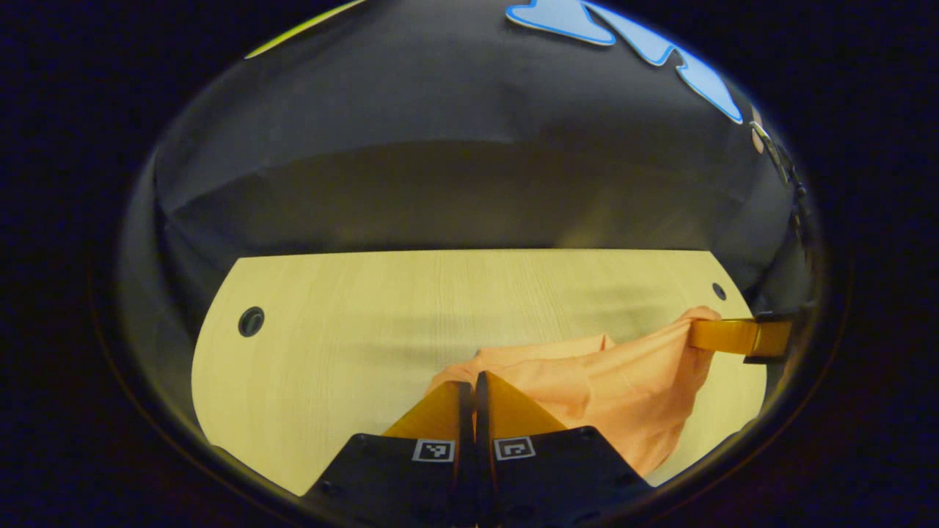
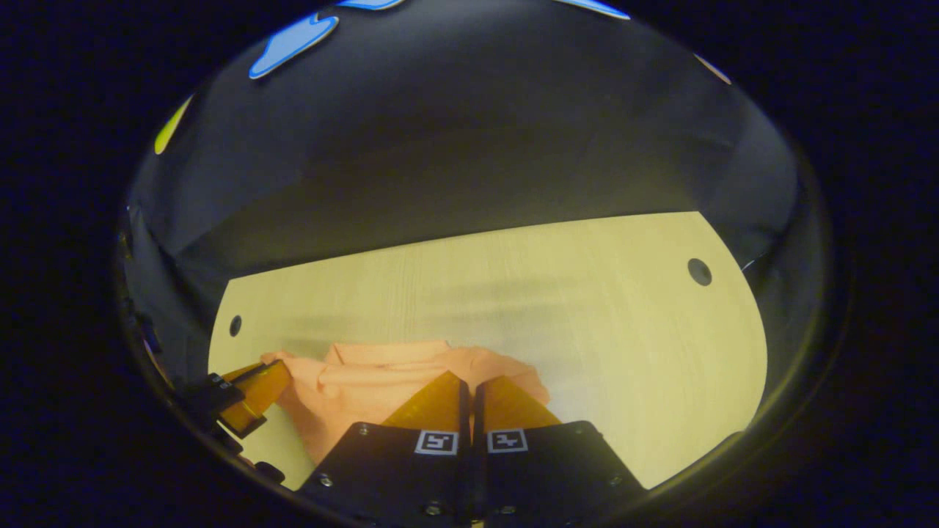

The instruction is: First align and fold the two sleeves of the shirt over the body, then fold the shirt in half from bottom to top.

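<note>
— Shirt [image 1: 609, 381] hangs bunched between both claws, lifted partly off the worktop [image 1: 352, 330]; why?
— Left claw [image 1: 470, 389] and right claw [image 2: 469, 392] each pinch fabric, fingers pressed together; likely raising it to spread it flat for folding the sleeves.

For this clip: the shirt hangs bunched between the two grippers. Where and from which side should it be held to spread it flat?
Probably by its two outer edges, as now: left gripper shut on the shirt at one end, right gripper at the other, each coming in from its own side. The cloth sags between them over the table, so pulling apart should flatten it.
</note>
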The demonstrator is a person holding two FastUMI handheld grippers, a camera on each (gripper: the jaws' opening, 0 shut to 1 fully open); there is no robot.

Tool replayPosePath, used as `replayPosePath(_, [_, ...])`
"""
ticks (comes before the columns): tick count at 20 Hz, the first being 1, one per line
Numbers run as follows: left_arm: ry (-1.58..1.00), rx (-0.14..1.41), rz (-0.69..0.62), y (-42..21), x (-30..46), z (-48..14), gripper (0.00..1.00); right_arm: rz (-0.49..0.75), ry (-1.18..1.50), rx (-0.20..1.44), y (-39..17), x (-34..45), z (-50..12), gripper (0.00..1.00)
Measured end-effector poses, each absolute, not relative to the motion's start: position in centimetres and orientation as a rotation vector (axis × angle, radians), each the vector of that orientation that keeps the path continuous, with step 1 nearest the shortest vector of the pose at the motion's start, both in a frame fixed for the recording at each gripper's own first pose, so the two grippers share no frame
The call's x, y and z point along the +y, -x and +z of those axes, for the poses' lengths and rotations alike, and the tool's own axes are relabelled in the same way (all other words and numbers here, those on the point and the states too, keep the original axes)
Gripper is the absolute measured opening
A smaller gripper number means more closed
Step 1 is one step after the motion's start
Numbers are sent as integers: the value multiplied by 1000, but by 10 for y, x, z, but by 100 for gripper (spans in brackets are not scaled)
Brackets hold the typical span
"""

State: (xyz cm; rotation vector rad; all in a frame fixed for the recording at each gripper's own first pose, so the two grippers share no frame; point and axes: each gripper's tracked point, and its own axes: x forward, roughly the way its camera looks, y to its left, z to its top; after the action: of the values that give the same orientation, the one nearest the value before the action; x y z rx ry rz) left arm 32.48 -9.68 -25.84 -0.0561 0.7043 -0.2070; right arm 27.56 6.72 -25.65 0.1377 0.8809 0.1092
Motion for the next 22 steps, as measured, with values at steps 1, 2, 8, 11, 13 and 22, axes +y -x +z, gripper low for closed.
replayPosePath(1, [54, 704, -210, -328, -99, -264, 6, 104, -149, 879, -283, 67, -264, 0])
replayPosePath(2, [57, 703, -211, -332, -99, -269, 10, 99, -156, 874, -290, 66, -268, 0])
replayPosePath(8, [63, 698, -211, -356, -102, -303, 5, 81, -160, 854, -324, 70, -295, 0])
replayPosePath(11, [63, 678, -207, -358, -97, -299, 5, 71, -145, 847, -332, 72, -303, 1])
replayPosePath(13, [57, 675, -199, -361, -97, -298, 5, 74, -121, 871, -326, 70, -310, 0])
replayPosePath(22, [122, 658, -180, -346, -86, -268, 91, 92, -89, 770, -312, 67, -278, 64])
